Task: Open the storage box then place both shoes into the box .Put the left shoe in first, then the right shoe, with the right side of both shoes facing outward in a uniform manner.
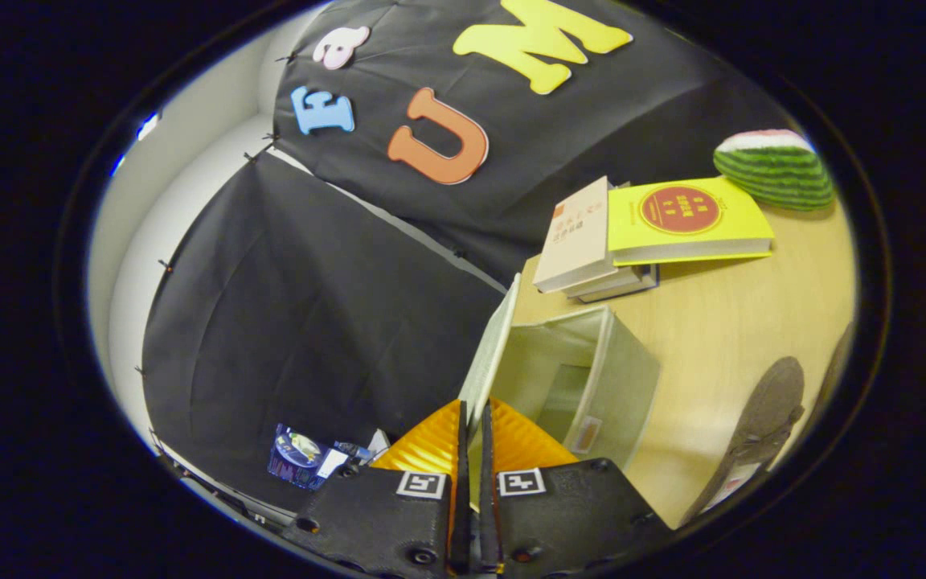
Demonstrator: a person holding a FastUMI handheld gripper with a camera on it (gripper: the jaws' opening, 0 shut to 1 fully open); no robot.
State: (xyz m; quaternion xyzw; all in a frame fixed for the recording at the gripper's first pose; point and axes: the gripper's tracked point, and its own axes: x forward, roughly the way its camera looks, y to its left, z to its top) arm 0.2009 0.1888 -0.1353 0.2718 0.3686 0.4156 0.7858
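While the jaws of the gripper [472, 450] pinch the lid [491, 354] nearly shut, it stands upright beside the open box [592, 378] — shoe [760, 426] lies right of the box on the counter [712, 322].

Black cloth wall [310, 322] behind a wooden table [720, 338].

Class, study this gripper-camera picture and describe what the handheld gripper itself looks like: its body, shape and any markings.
The gripper has a dark, matt body in two blocky halves with visible screw heads. Each half carries a square black-and-white fiducial marker near its inner edge. Two thin, flat fingers run forward side by side from the body, backed by ribbed, fan-shaped guards. No cables or sleeve can be seen.
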